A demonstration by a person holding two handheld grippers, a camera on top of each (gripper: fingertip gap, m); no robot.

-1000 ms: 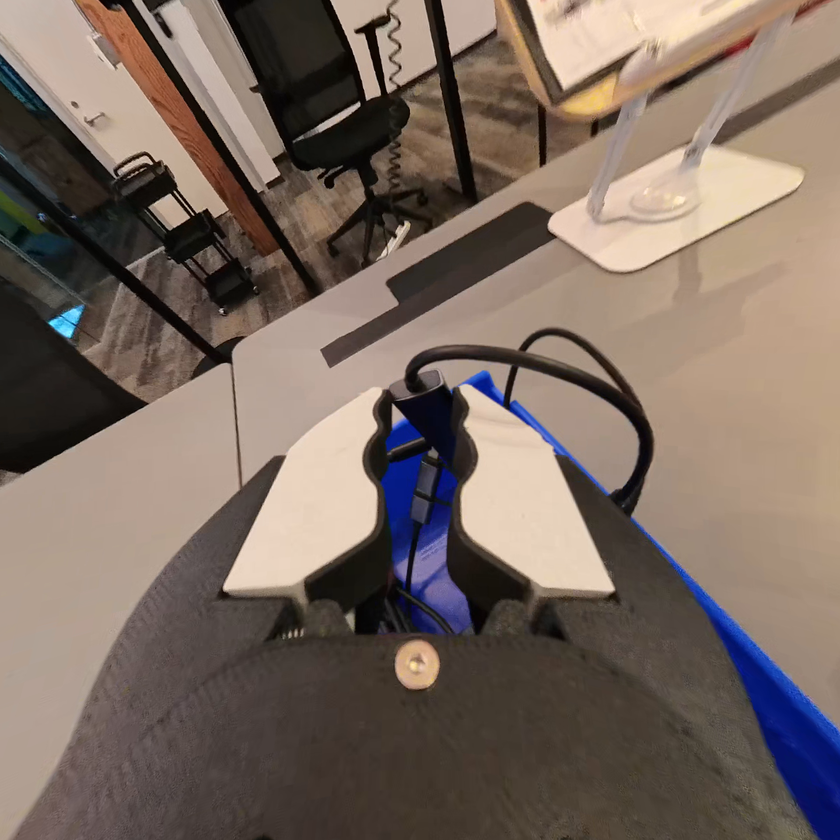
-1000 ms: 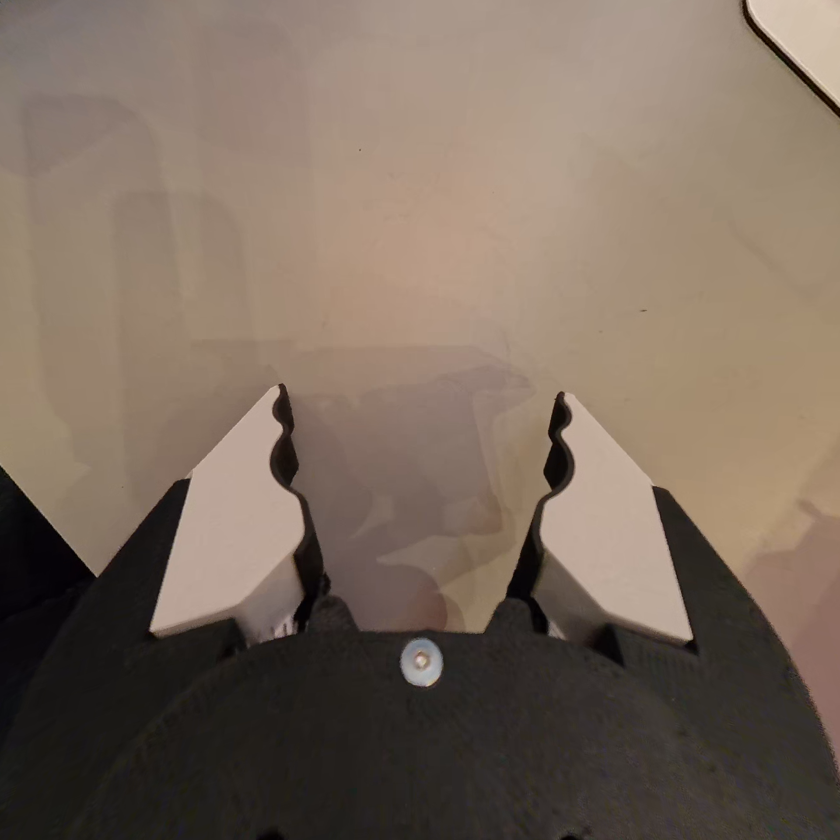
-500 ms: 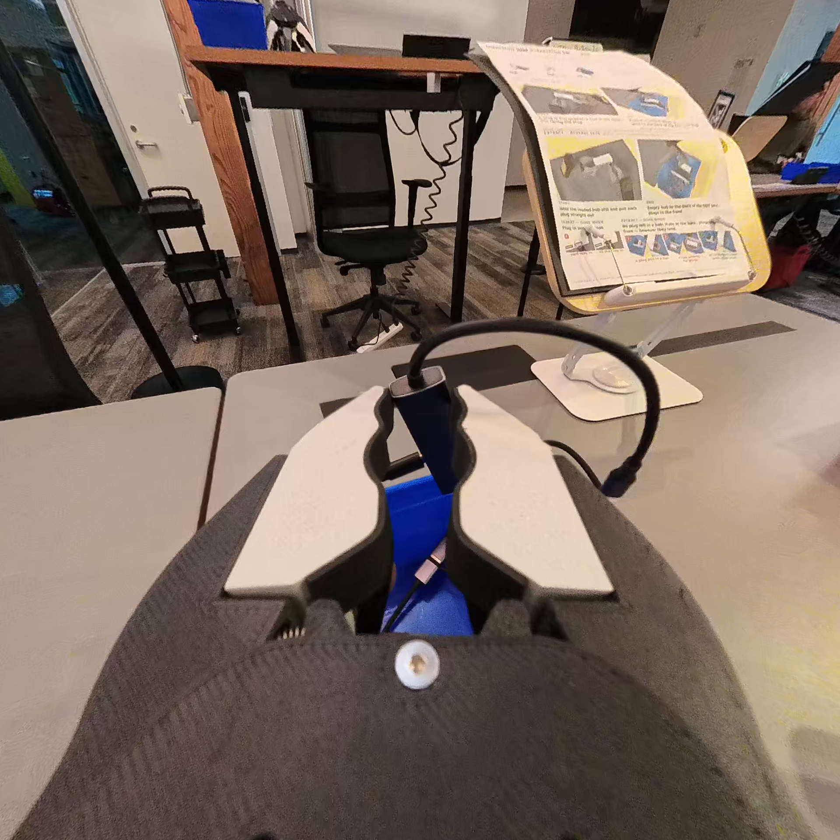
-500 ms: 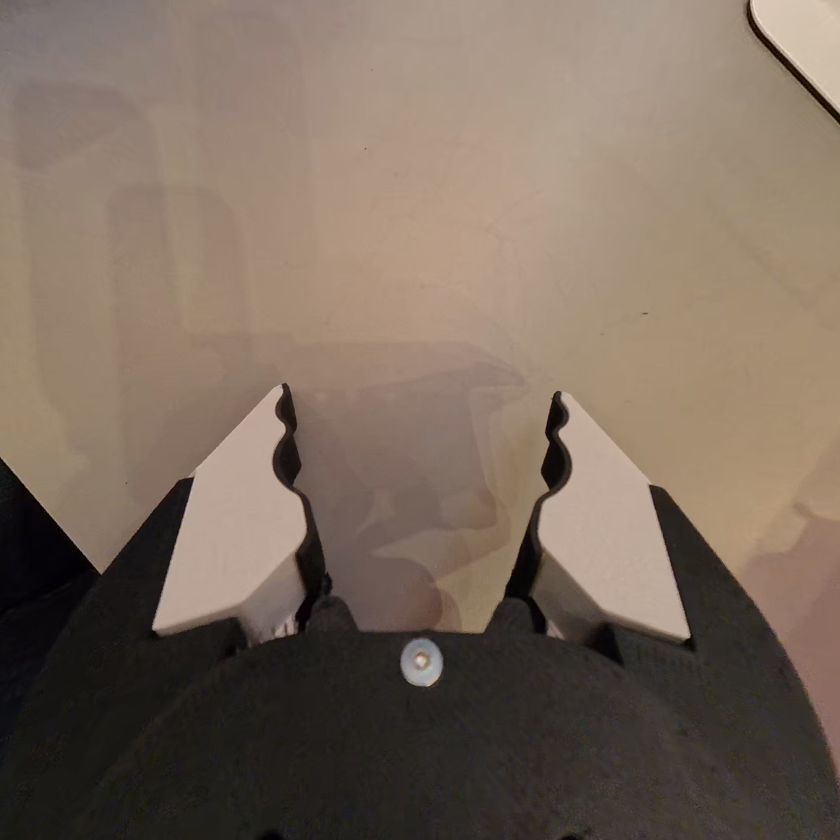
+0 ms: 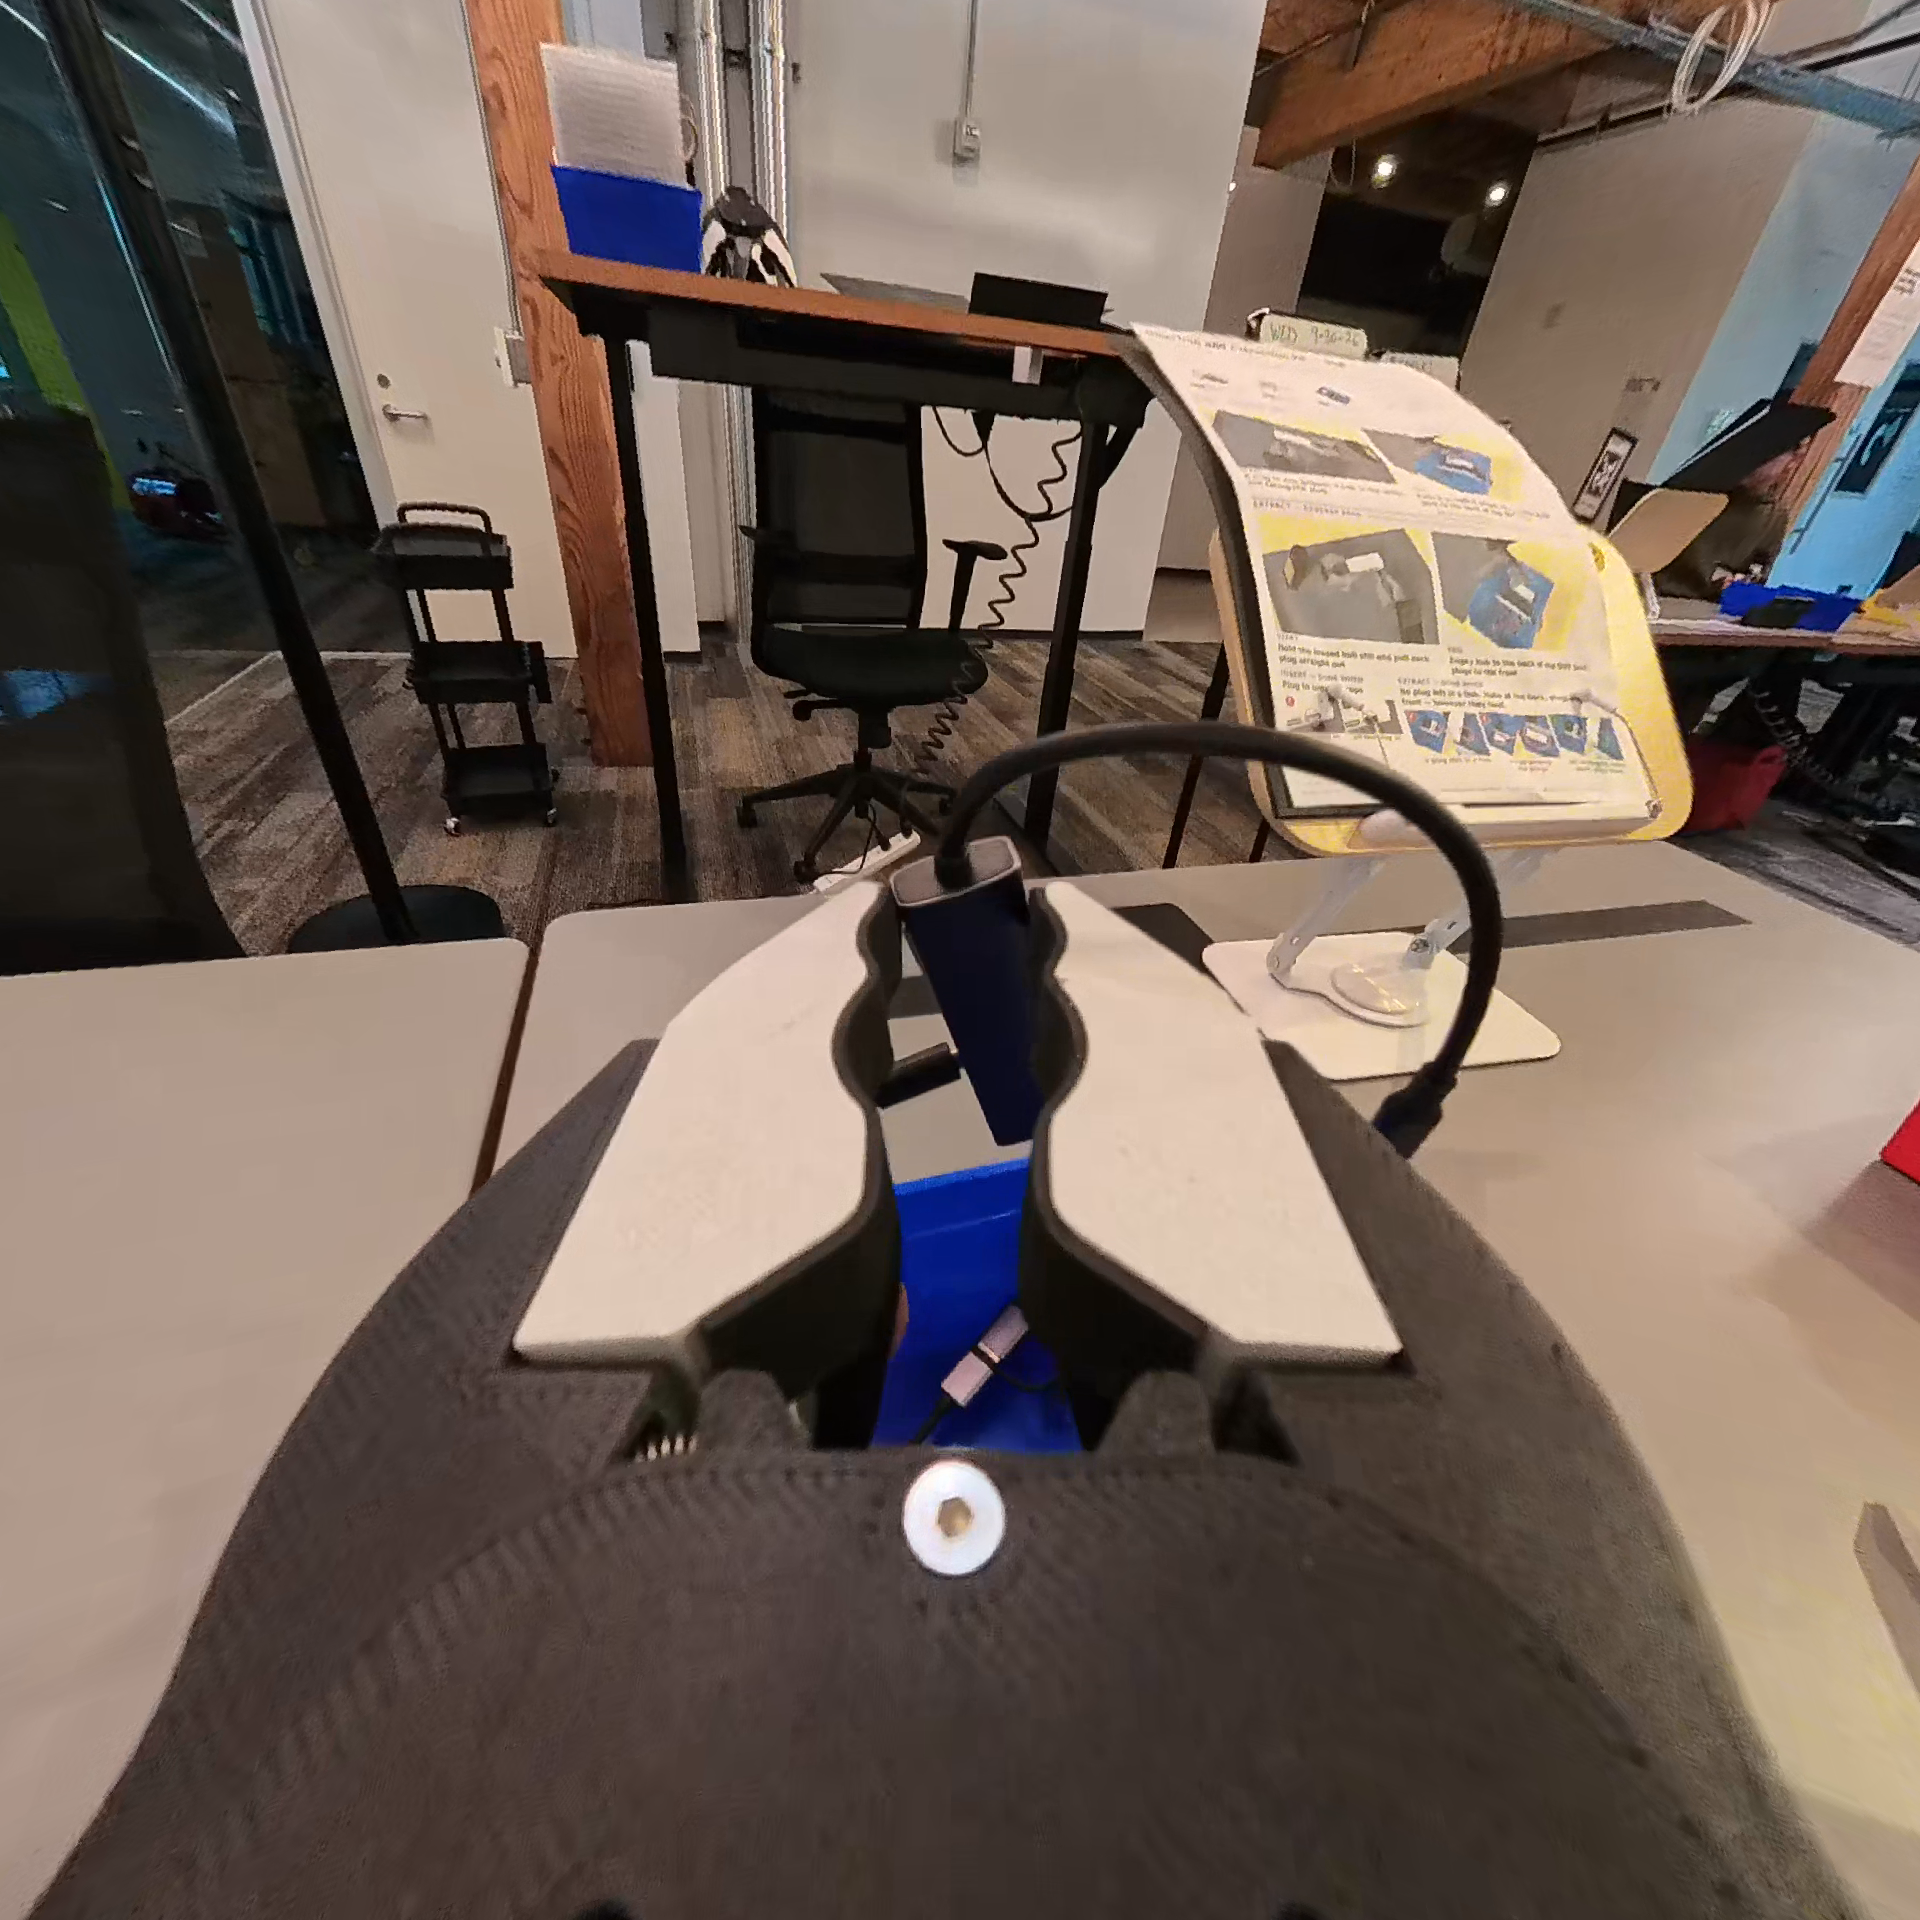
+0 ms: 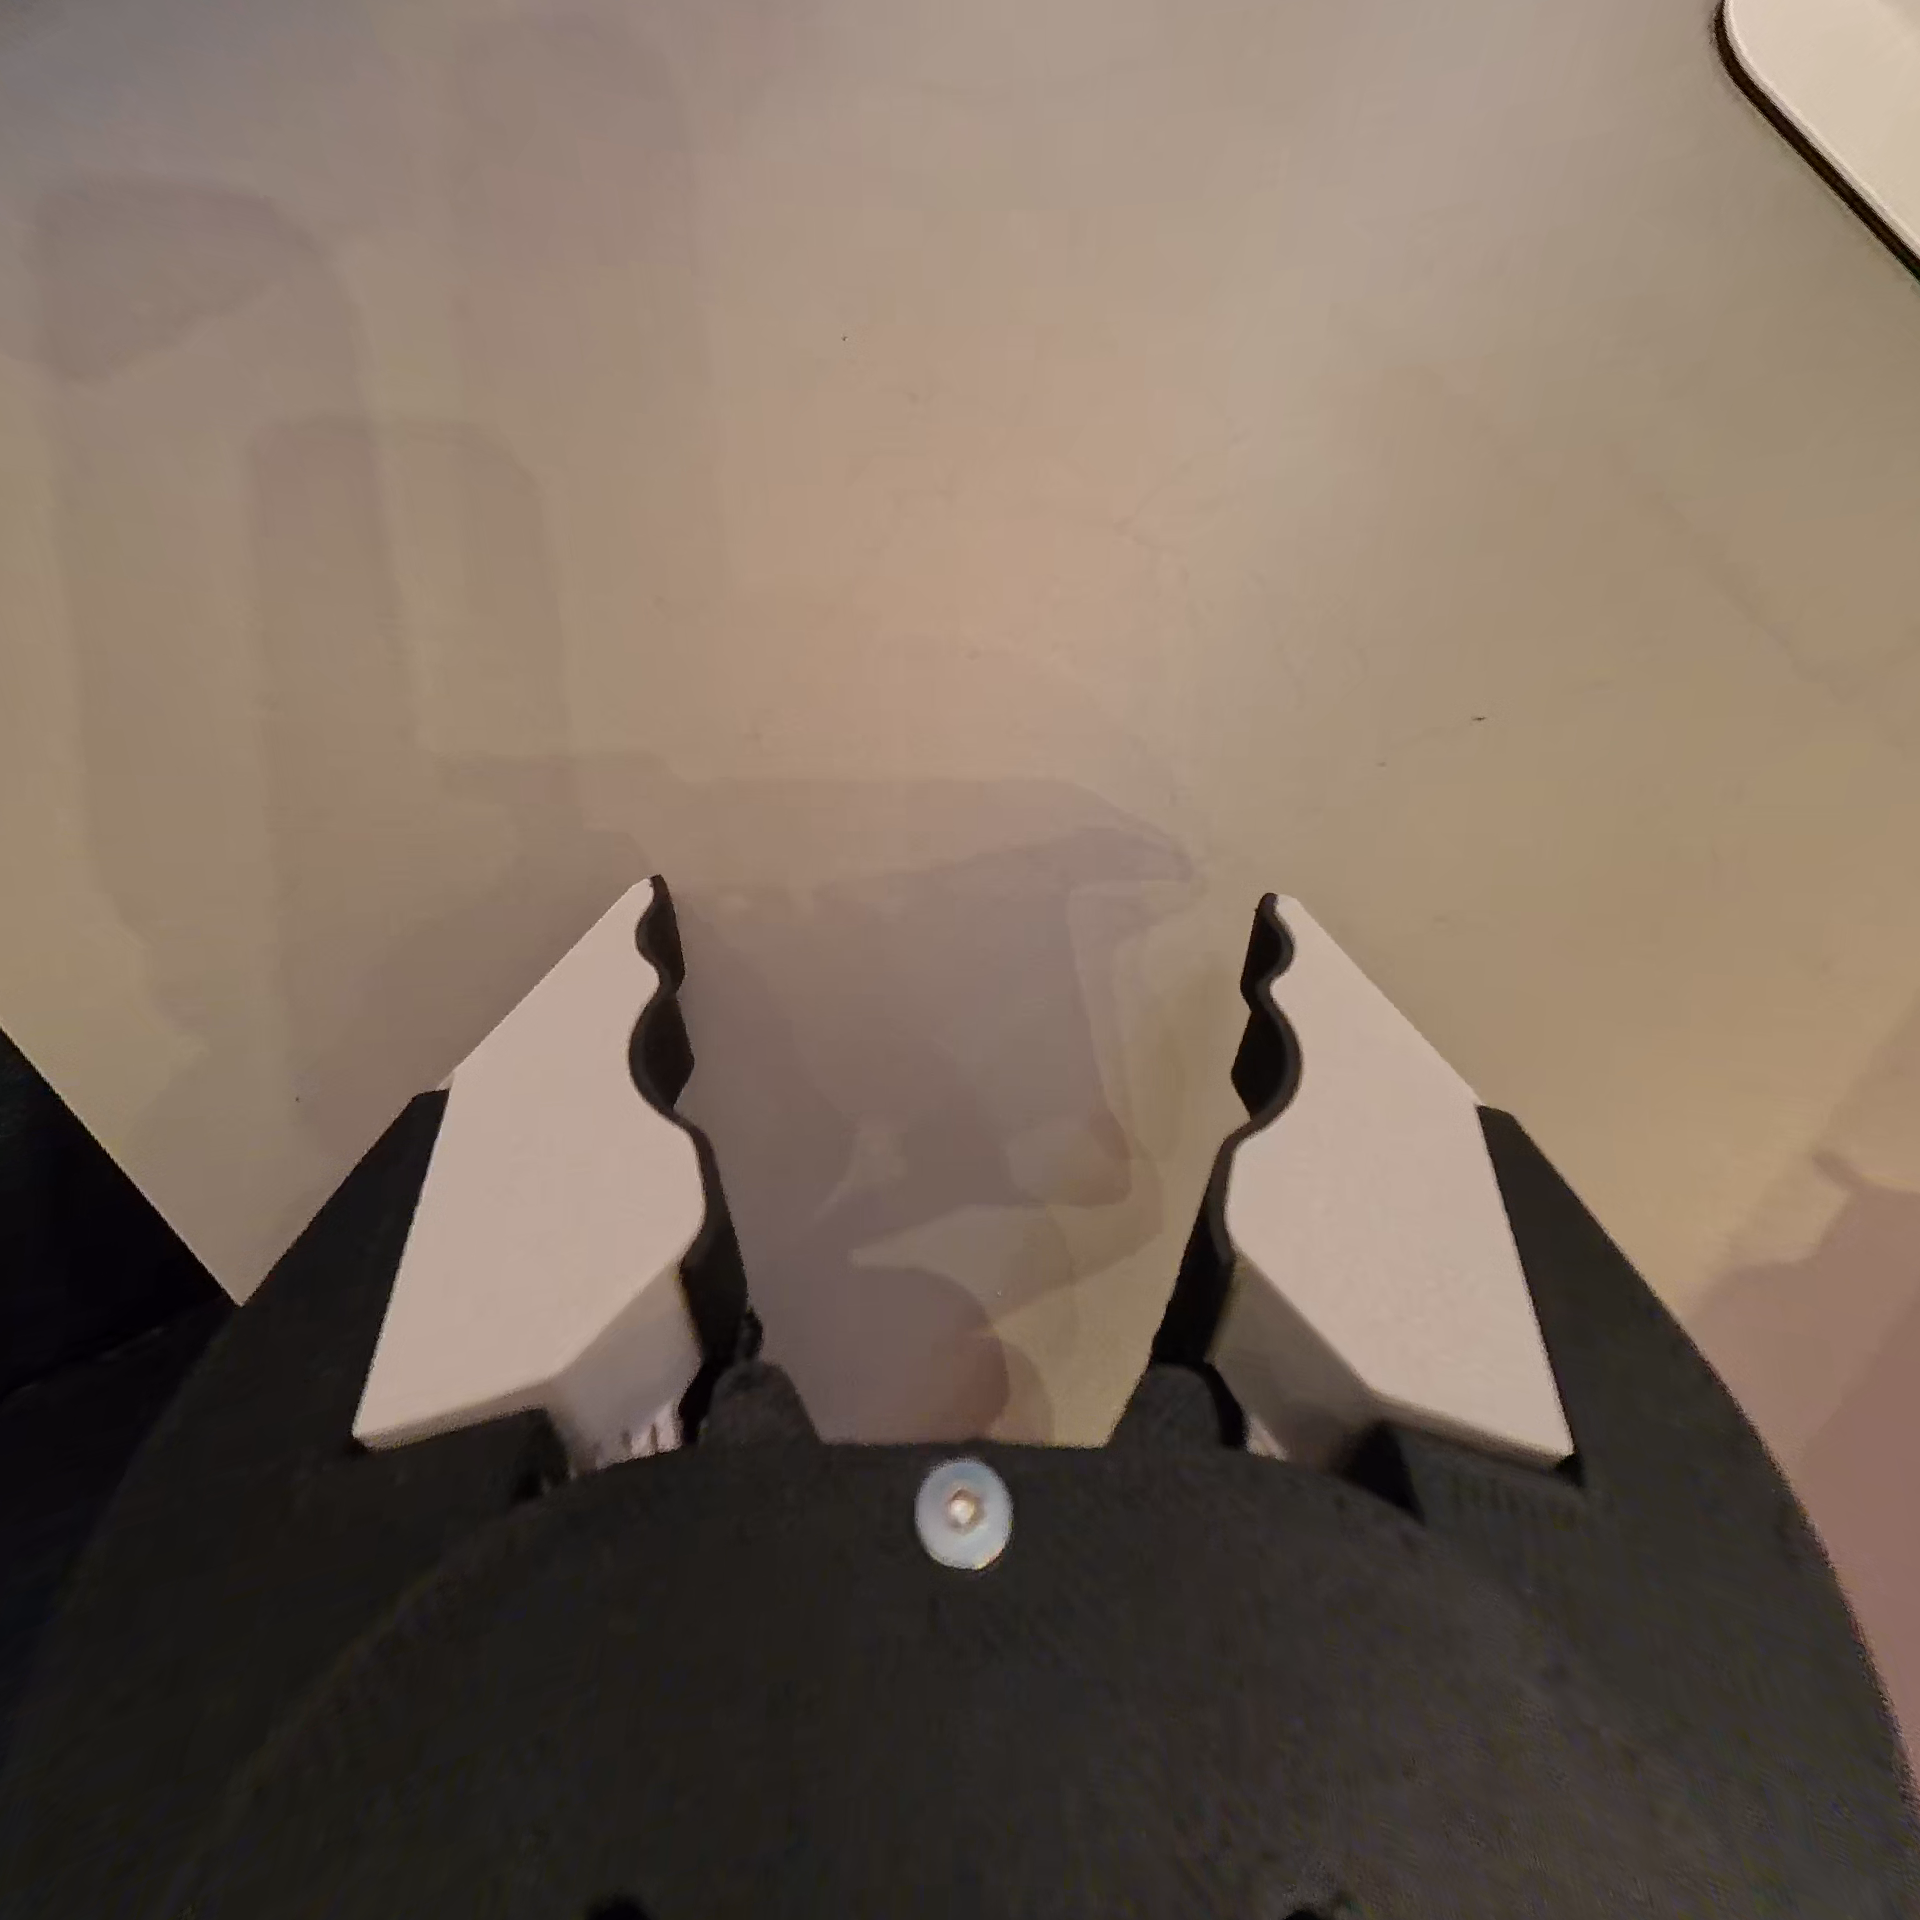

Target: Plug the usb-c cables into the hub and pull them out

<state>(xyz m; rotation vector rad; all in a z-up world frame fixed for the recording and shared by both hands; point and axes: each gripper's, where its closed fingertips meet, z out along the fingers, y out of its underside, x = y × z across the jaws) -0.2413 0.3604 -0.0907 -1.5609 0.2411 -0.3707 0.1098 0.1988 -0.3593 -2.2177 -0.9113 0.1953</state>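
Note:
My left gripper [image 5: 961,914] is shut on a dark blue-grey hub [image 5: 977,997] and holds it upright above a blue bin [image 5: 951,1226]. The hub's own black cable [image 5: 1351,769] arcs up from its top and hangs to the right, ending in a free plug [image 5: 1415,1114]. A small grey usb-c plug [image 5: 985,1363] with a thin black cable lies in the bin below. My right gripper [image 6: 961,904] is open and empty, pointing down at the bare grey table [image 6: 935,468].
A white stand [image 5: 1382,1008] holding an illustrated instruction sheet [image 5: 1434,592] is on the table at the back right. Its white base corner shows in the right wrist view [image 6: 1849,114]. A seam [image 5: 514,1039] divides two tabletops at left. A red object edge [image 5: 1907,1143] is far right. The gap from one gripper's tips to the other's is roughly 45 centimetres.
My left gripper has lifted the hub out of the blue bin and tilted up, so the room now shows. The hub cable came free of the bin. The right gripper has stayed still.

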